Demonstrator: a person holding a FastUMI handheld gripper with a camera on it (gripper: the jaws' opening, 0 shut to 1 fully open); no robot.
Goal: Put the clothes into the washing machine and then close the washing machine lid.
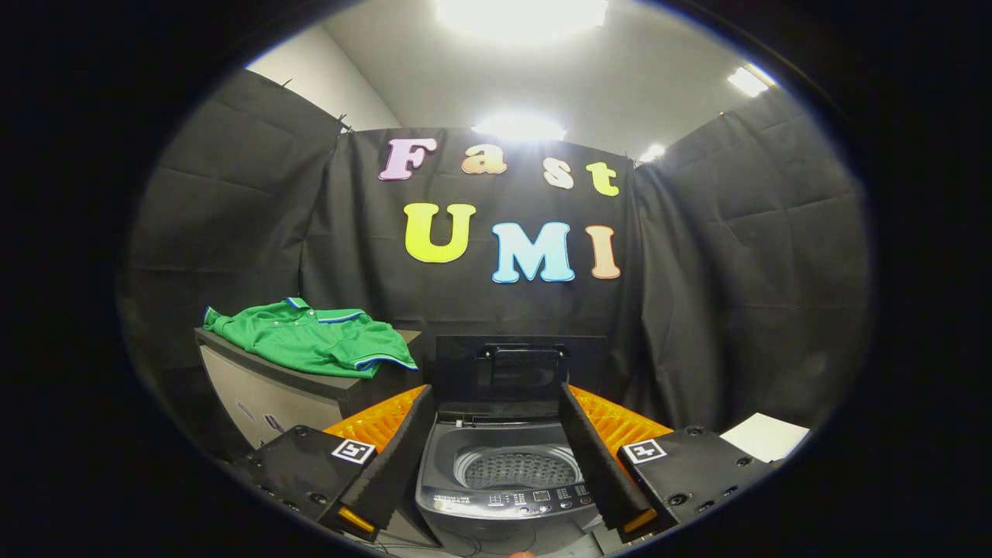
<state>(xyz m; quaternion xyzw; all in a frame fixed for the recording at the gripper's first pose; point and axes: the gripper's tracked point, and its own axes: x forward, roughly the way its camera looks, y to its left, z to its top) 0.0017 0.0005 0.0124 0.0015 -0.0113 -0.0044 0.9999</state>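
Green polo shirt (314, 339), blue-trimmed at collar and cuffs, one item, lying crumpled on a dark-topped cabinet (256, 387) to the left of the machine and beyond the left finger; not yet loaded. Top-loading washing machine (508, 473), grey, standing between and just ahead of the fingers; perforated drum (515, 469) exposed and apparently empty; lid (519, 368) raised upright at the back, handle facing forward. Gripper (497, 457), fingers spread wide, holding nothing, with the machine's opening in the gap between them. Step in hand, as judged: fetching the shirt. Recommended handling: swing left, come down over the heaped middle of the fabric, not a sleeve edge, pinch a thick fold so the whole garment lifts together, then carry it clear of the cabinet edge before lowering into the drum. Writing: control panel (535, 496) bears small print, too fine to read; square coded markers (353, 450) sit on both gripper bodies. White sheet (763, 435) at right, blank as seen.
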